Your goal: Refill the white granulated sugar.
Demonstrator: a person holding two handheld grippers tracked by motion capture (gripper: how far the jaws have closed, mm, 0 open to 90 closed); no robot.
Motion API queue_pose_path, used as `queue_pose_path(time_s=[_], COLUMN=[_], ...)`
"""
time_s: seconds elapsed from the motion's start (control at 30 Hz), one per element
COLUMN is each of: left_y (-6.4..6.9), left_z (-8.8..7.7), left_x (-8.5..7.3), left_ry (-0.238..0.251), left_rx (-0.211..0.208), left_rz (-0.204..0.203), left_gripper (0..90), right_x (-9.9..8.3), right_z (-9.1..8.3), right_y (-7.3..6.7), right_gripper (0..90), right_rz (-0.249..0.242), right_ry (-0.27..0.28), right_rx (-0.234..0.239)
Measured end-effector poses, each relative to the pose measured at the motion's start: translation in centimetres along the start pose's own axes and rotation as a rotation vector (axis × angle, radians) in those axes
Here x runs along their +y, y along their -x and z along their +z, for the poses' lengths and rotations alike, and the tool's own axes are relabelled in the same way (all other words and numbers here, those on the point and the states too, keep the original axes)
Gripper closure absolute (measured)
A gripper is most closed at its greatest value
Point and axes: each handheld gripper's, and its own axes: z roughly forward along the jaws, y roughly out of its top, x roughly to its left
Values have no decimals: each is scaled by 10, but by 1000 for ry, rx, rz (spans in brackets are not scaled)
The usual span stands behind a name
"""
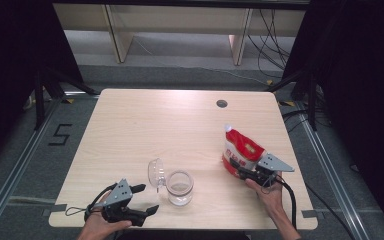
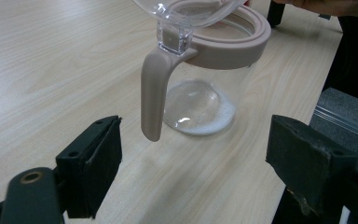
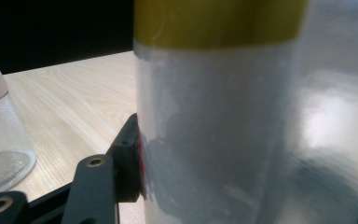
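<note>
A clear glass jar (image 1: 180, 187) with a pink rim stands near the table's front edge, its clear lid (image 1: 156, 172) flipped up to the left. A thin layer of white grains lies on its bottom (image 2: 200, 116). My left gripper (image 1: 147, 198) lies just left of the jar, open, with nothing between its jaws. In the left gripper view the jar's pink handle (image 2: 151, 93) hangs ahead of the left gripper (image 2: 200, 172). My right gripper (image 1: 245, 172) is shut on a red and white pouch (image 1: 242, 150) with a spout at its top, held upright at the right. The pouch (image 3: 214, 130) sits between the jaws, pad (image 3: 128, 158) pressed to it.
The light wooden table (image 1: 180, 120) has a round cable hole (image 1: 222, 103) at the back right. The jar (image 3: 0, 140) also stands off to the left in the right gripper view. Dark curtains and stands flank the table; cables lie on the floor behind.
</note>
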Motion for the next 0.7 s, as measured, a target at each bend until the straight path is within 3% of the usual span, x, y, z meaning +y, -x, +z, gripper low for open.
queue_pose_path(time_s=[0.03, 0.07, 0.1, 0.27, 0.3, 0.33, 0.37, 0.43, 0.47, 0.53, 0.57, 0.6, 0.63, 0.67, 0.7], left_y=[0, 0, 0, 0, -1, -1, -1, -1, -1, -1, 0, 1, 0, 0, 1], left_z=[0, 0, 0, 0, 0, 0, 0, 0, 0, 0, 1, 0, 0, 0, 1], left_x=[0, 0, 0, 0, 1, 1, 1, 0, 0, 0, 0, 0, 0, 0, 0], left_ry=[3, -1, 4, -1, -3, -3, -3, -3, -3, 0, 5, -3, -6, -6, 2], left_rx=[0, 2, -3, 1, -1, -1, -2, -1, -1, -2, -7, 1, 1, 0, -2], left_rz=[-5, 0, -3, 2, 28, 25, 25, 26, 26, 22, -1, 3, 7, 8, 2], left_gripper=[178, 178, 179, 180, 180, 180, 180, 180, 181, 181, 181, 181, 181, 181, 181], right_x=[0, 0, 0, 1, 1, 1, 0, 0, 0, 0, -1, -1, -1, -1, -2], right_z=[0, -1, -1, 0, 0, 0, -1, 0, 1, 1, 1, 1, 0, 1, -1], right_y=[0, -2, -2, 0, 0, 0, -2, 1, -1, 0, -1, 1, -2, 0, -2], right_gripper=[447, 450, 451, 457, 458, 458, 458, 458, 458, 457, 456, 456, 455, 453, 451], right_rz=[-3, 32, 35, 8, 7, 9, 31, -17, 11, 7, 12, -11, 27, -4, 32], right_ry=[-13, -9, -13, -9, -9, -8, -14, 1, 17, 20, 26, 7, -5, 7, -24], right_rx=[-3, 8, 10, 34, 34, 35, 11, -1, 3, 0, -2, -7, -1, -5, -2])
